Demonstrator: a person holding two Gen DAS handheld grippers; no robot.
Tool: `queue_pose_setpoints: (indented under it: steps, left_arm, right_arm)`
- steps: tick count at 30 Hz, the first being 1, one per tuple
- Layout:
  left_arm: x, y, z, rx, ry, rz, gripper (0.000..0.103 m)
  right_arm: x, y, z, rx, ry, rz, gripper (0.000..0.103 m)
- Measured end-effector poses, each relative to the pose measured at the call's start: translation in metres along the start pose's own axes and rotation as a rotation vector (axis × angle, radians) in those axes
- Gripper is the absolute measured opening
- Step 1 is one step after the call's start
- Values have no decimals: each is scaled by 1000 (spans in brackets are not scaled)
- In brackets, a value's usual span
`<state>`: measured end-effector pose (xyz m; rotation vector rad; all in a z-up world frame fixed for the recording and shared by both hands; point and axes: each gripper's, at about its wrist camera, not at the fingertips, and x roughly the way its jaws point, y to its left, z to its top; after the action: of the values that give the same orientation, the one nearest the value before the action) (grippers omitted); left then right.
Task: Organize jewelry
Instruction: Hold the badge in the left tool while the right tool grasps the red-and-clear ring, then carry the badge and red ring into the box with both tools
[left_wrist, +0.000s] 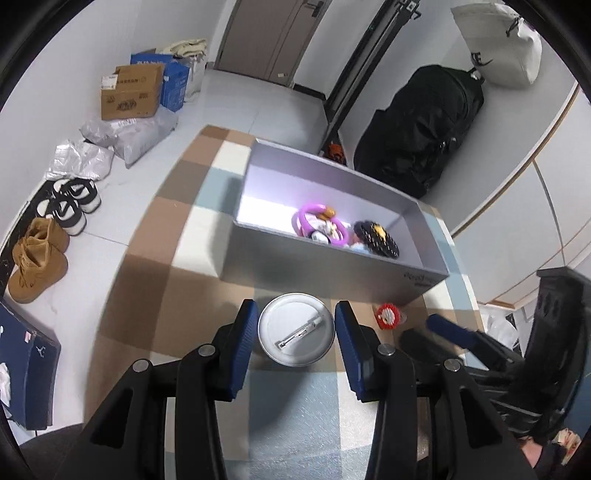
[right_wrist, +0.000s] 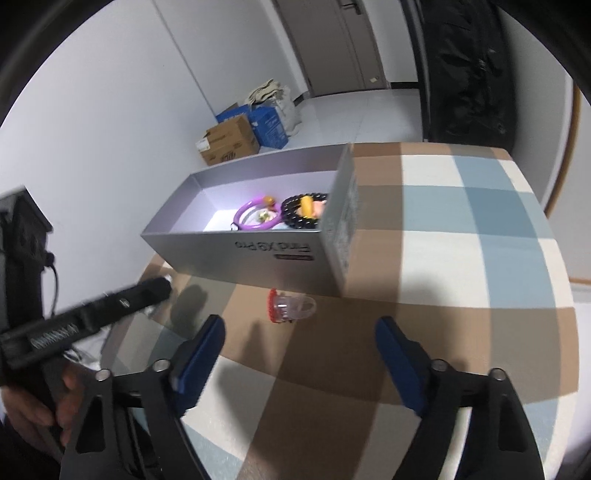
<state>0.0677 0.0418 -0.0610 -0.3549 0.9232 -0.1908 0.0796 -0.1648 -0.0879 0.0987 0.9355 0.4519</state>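
Beside silver box (right_wrist: 258, 251) marked "Find X9 Pro", red hair clip (right_wrist: 290, 306) lies; left gripper (left_wrist: 295, 332) fingers clamp pin badge (left_wrist: 295, 334), right gripper (right_wrist: 299, 354) fingers apart, empty

The left claw (left_wrist: 296, 334) grips a round badge (left_wrist: 295, 332) before the grey box (left_wrist: 332, 266).

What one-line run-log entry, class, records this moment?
left gripper: shut on pin badge | right gripper: open, empty | red clip: outside silver box
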Motion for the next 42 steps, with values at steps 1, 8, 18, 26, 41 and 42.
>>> queue_pose_setpoints:
  steps: [1,8,18,26,41,42]
  left_arm:
    - [-3,2,-1,0,-12,0,37]
    - [-2,9,4,7,-29,-16,37]
    - [-11,-3,7,57,-99,-1,37]
    - [-26,-16,12,64,-148,-24,37]
    - [-38,-49,42,148,-228,-16,37]
    - [-37,-52,45,156,-225,-15,37]
  right_arm:
    - [3,2,1,-6,2,-3,73]
    - [21,19,5,-25,-3,-52,47]
    - [22,18,7,-21,-13,-112,28]
    - [-4,24,10,-31,-73,-55,28]
    - [-63,13,58,-44,-220,-1,28]
    - [-64,13,62,-47,-223,9,28]
